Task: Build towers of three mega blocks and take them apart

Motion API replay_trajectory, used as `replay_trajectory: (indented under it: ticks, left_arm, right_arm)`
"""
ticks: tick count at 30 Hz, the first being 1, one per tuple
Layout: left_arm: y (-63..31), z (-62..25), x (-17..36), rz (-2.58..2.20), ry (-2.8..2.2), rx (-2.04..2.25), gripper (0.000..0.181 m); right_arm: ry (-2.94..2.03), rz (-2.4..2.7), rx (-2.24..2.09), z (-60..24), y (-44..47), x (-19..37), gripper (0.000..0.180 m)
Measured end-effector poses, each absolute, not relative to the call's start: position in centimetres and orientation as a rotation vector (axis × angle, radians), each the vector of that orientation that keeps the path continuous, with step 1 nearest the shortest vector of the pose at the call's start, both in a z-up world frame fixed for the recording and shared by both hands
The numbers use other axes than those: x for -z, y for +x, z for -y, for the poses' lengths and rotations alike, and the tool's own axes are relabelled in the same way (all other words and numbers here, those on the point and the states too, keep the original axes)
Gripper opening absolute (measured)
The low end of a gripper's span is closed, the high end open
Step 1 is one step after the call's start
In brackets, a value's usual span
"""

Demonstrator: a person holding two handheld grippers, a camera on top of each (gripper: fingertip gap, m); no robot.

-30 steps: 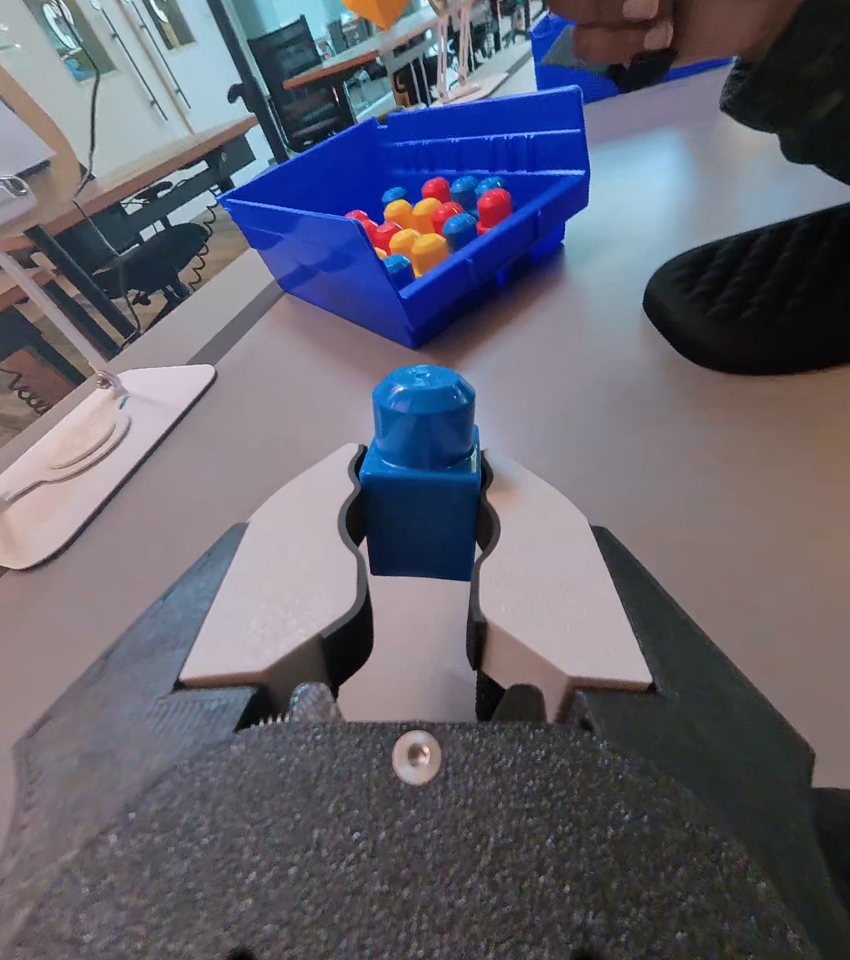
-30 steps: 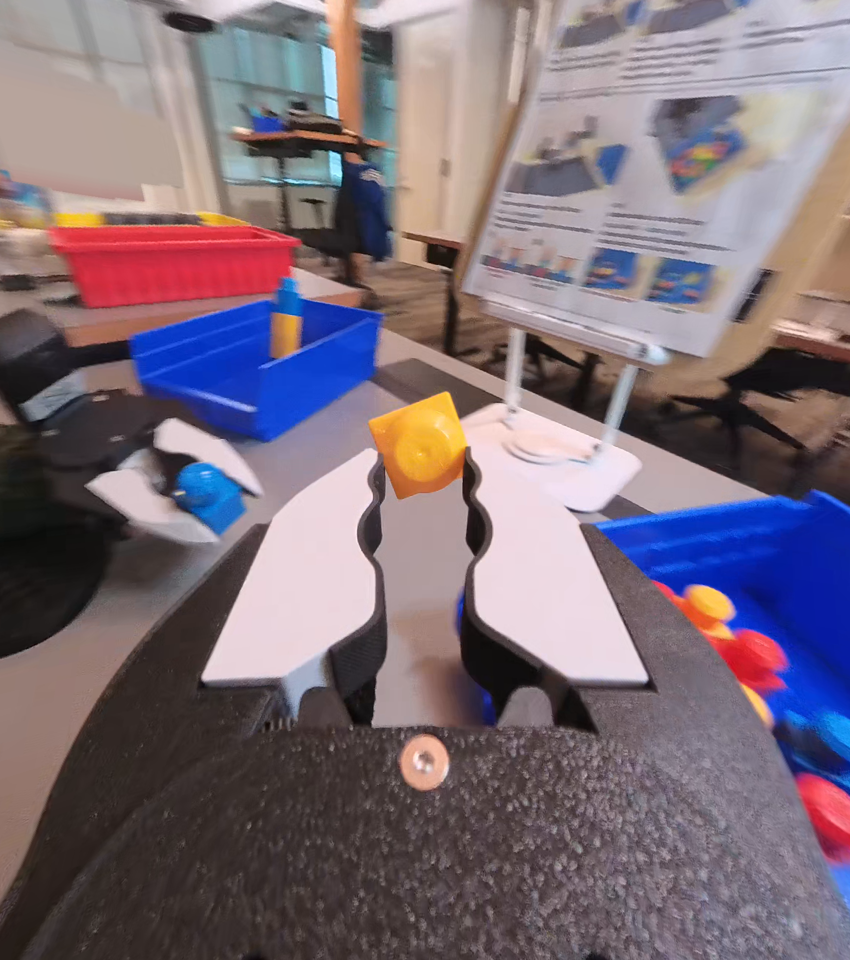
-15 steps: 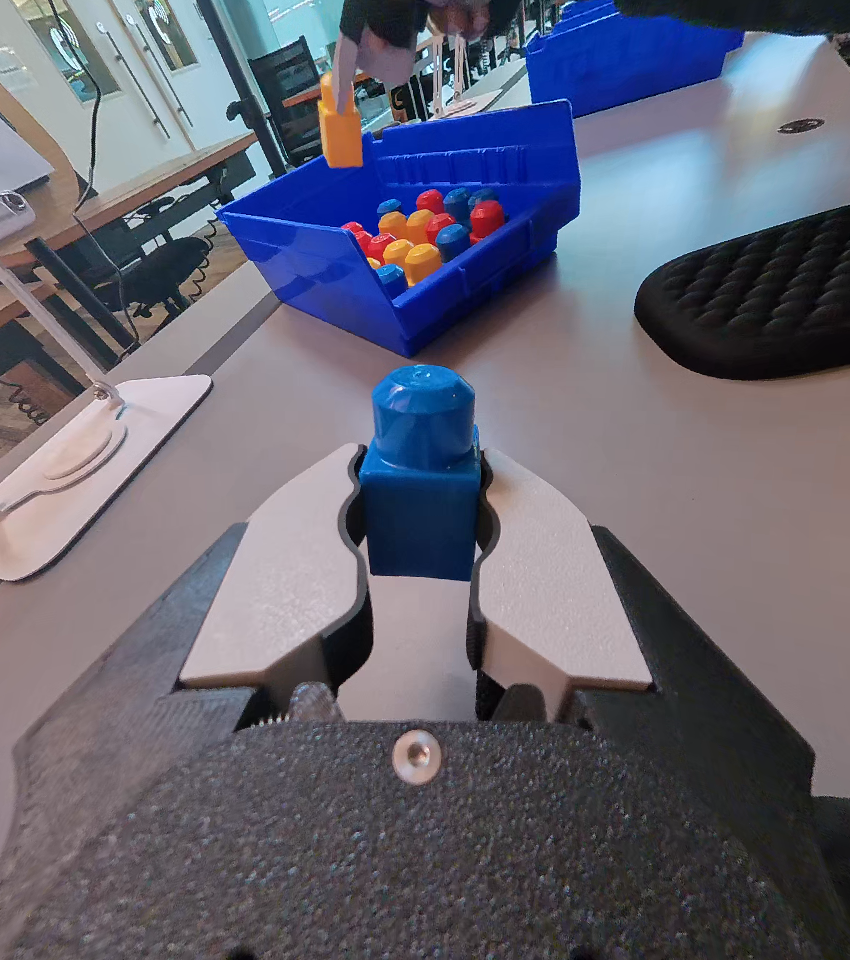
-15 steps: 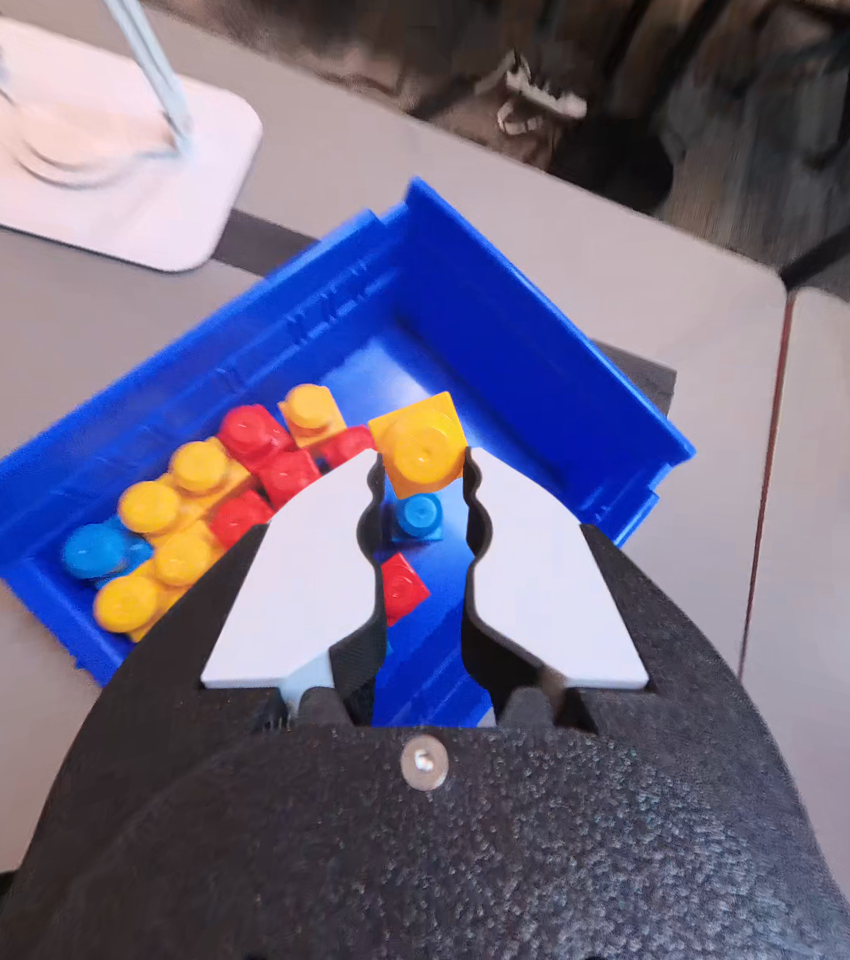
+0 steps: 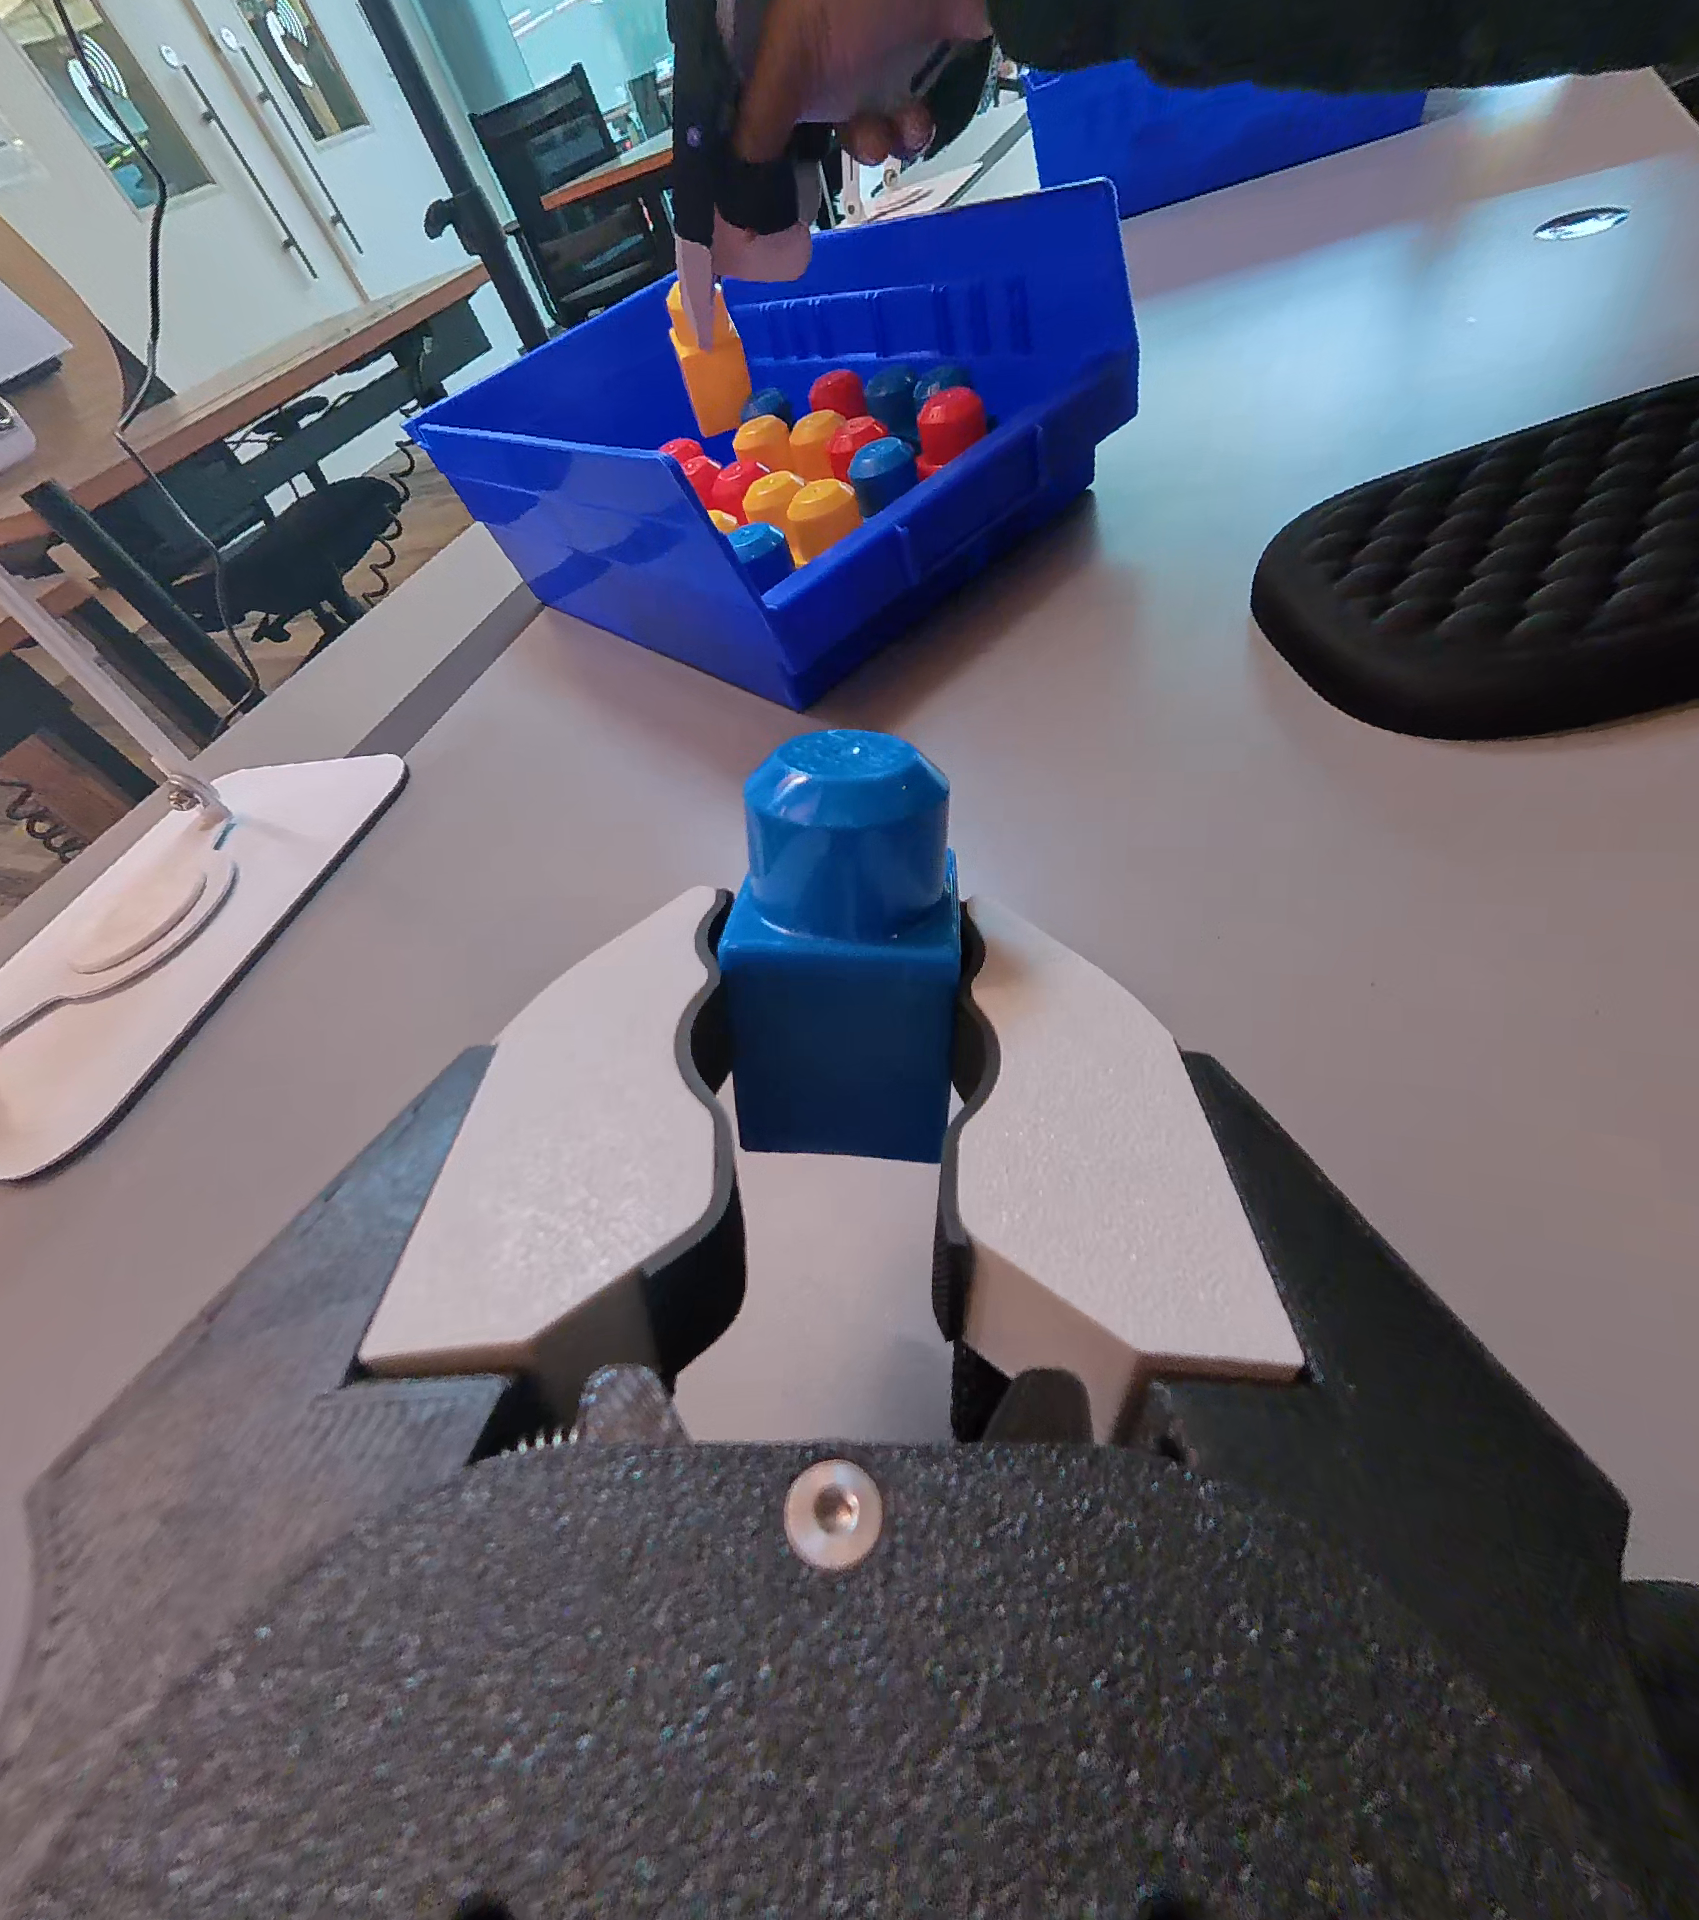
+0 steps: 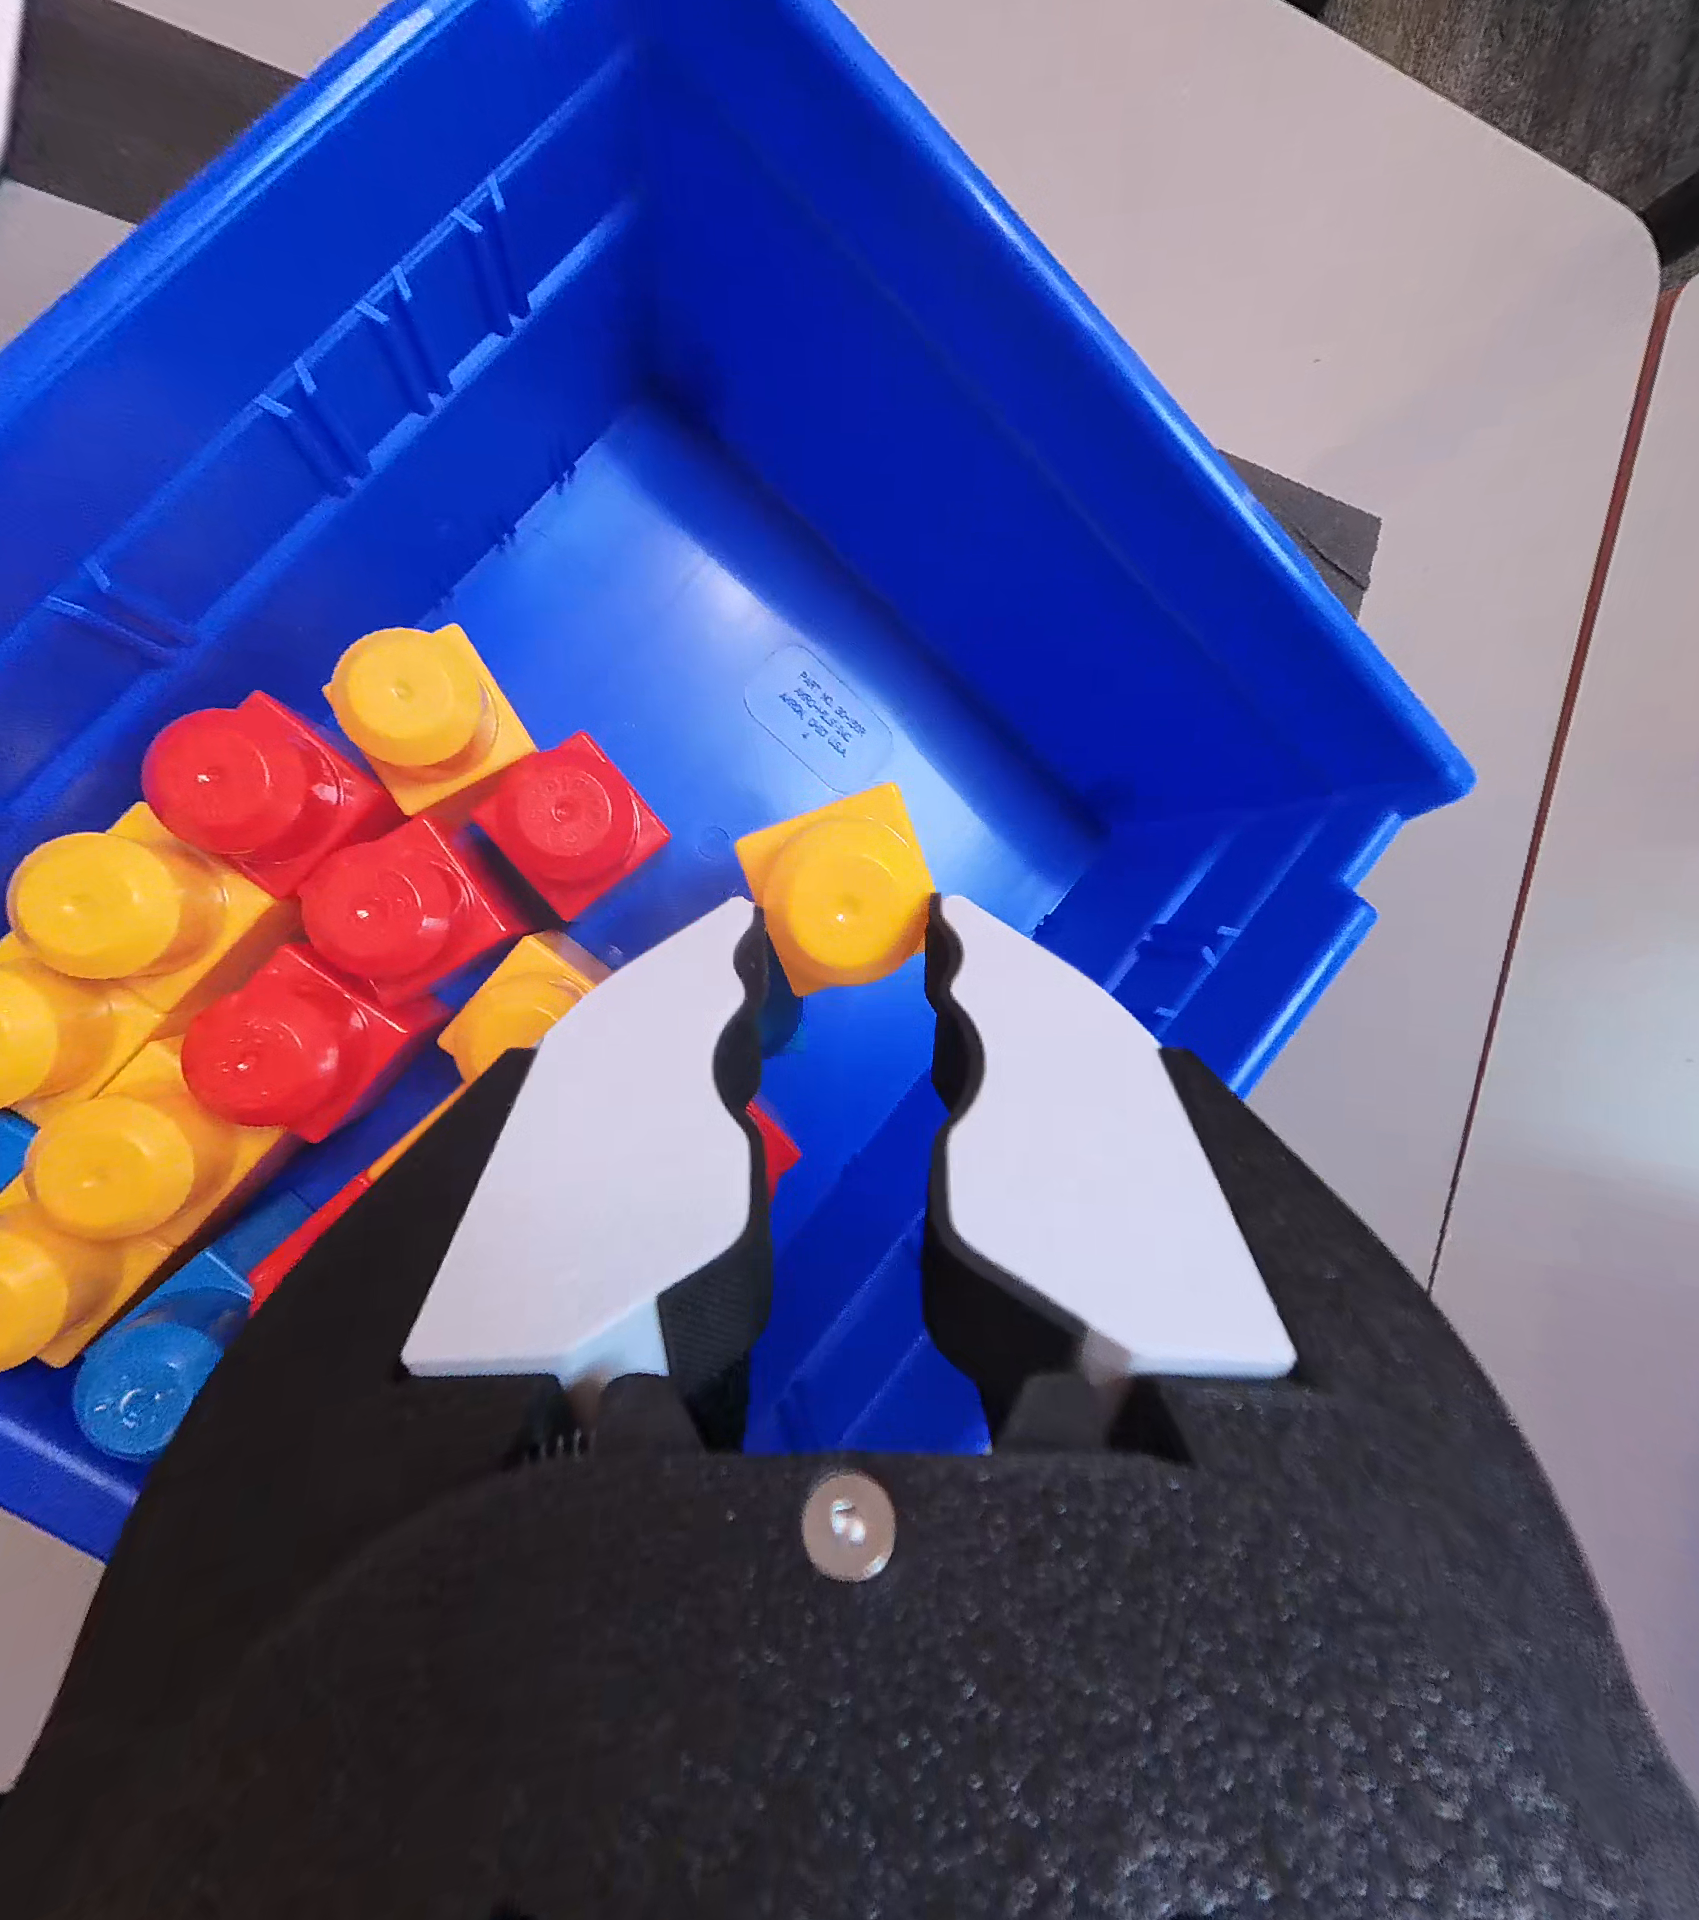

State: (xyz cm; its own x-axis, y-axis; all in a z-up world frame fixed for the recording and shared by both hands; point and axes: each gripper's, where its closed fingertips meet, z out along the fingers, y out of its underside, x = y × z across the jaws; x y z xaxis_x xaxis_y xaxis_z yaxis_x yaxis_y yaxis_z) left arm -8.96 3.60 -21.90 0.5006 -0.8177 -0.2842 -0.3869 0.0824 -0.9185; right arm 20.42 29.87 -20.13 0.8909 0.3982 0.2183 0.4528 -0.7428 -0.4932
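Note:
My left gripper is shut on a blue block that stands upright, stud up, at the grey table. My right gripper is shut on a yellow block and holds it, stud toward the camera, over the bare part of the blue bin. The left wrist view shows the right gripper from afar, lowering the yellow block over the far left of the bin. Several red, yellow and blue blocks lie in the bin.
A black padded mat lies right of the bin. A white stand base sits on the table at the left. A second blue bin stands farther back. The table edge runs right of the bin. Tip to tip, the grippers are about 40 cm apart.
My right gripper has swung over the bin with the yellow block and come lower into it. My left gripper keeps still with the blue block in it.

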Motion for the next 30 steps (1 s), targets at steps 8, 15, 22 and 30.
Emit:
replay_trajectory:
  ticks: [8,15,22,30]
  left_arm:
    - [-8.9,-3.6,22.2,-1.095,-1.532,0.436,0.039]
    - [-8.9,-3.5,22.0,-1.097,-1.522,0.435,0.039]
    - [-8.7,-3.3,22.2,-1.121,-1.515,0.418,0.039]
    - [-8.6,-3.3,22.5,-1.13,-1.523,0.419,0.039]
  right_arm:
    - [-2.594,0.633,0.213,-29.2,21.8,21.8,0.029]
    - [-2.664,0.656,0.185,-28.9,21.8,23.5,0.029]
    - [-2.747,0.663,0.178,-28.3,21.8,24.1,0.029]
    - [-2.78,0.697,0.318,-28.1,22.5,24.6,0.03]
